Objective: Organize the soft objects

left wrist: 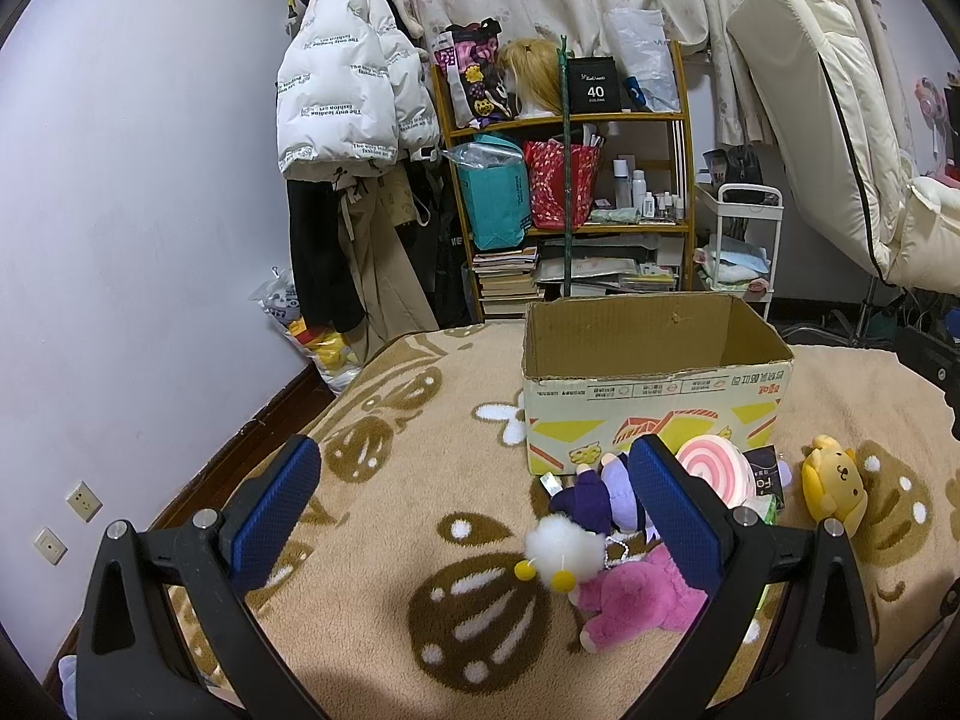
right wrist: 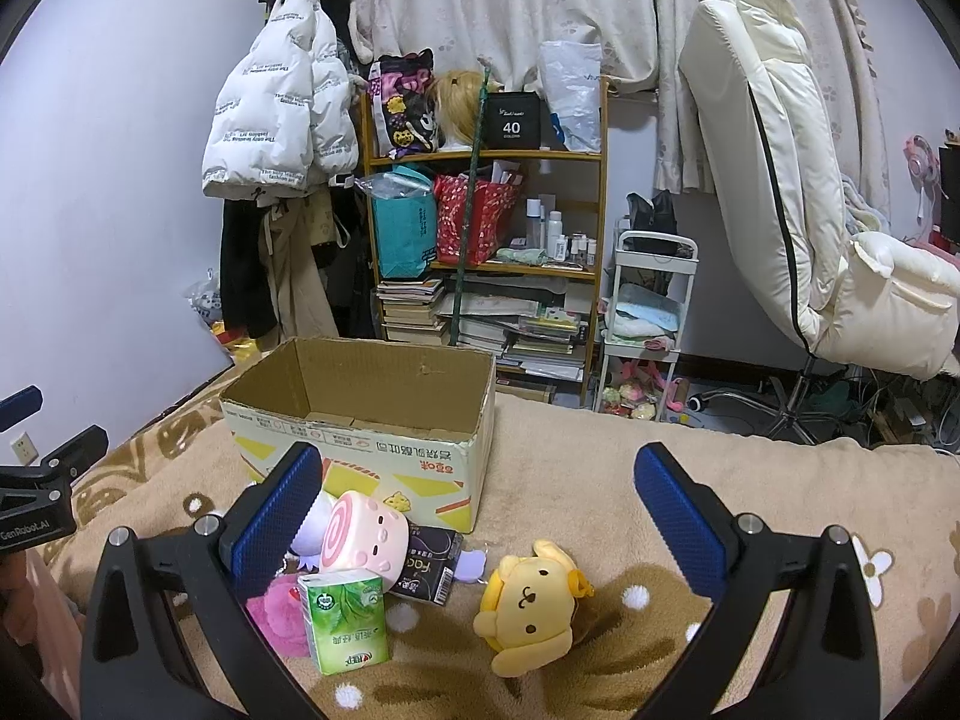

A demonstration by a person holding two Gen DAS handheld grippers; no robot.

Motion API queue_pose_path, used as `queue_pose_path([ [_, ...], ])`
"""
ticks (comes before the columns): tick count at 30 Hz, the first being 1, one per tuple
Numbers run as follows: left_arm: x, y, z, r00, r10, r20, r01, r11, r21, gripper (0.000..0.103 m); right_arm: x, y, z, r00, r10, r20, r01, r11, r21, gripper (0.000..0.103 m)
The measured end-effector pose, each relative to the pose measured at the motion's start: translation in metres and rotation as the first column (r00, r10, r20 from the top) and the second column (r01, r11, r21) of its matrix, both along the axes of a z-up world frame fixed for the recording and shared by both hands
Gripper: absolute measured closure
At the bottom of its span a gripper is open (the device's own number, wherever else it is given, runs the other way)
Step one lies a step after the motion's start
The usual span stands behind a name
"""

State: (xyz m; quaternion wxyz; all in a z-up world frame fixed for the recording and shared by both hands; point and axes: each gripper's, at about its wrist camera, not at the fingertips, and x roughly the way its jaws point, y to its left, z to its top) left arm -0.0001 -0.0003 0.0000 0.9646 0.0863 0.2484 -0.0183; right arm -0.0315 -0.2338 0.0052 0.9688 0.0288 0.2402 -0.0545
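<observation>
Left gripper point(left wrist: 483, 468) open, right gripper point(right wrist: 477, 471) open, toys unheld

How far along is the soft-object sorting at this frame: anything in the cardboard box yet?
Nothing looks done: the visible inside of the cardboard box is bare. Nothing is in hand; the left gripper and right gripper are both open. Left to do: the yellow dog plush, pink swirl-roll plush, pink plush, purple plush and white pompom all lie on the blanket.

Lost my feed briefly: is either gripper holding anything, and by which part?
Nothing is held. Left gripper and right gripper are both open, above the toys.
</observation>
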Motion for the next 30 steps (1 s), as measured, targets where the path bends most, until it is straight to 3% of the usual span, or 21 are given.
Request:
queue_pose_path([
  [12, 0.007, 0.003, -0.003, 1.000, 0.003, -0.030, -0.003, 1.000, -0.004, 0.002, 0.004, -0.002, 0.009, 1.000, 0.008, -0.006, -0.008, 1.000, 0.015, 0.000],
  [30, 0.078, -0.006, -0.020, 0.975, 0.011, -0.220, -0.014, 1.000, -0.014, 0.002, 0.058, -0.027, -0.026, 0.979, 0.006, -0.201, 0.016, 0.994, 0.108, 0.000],
])
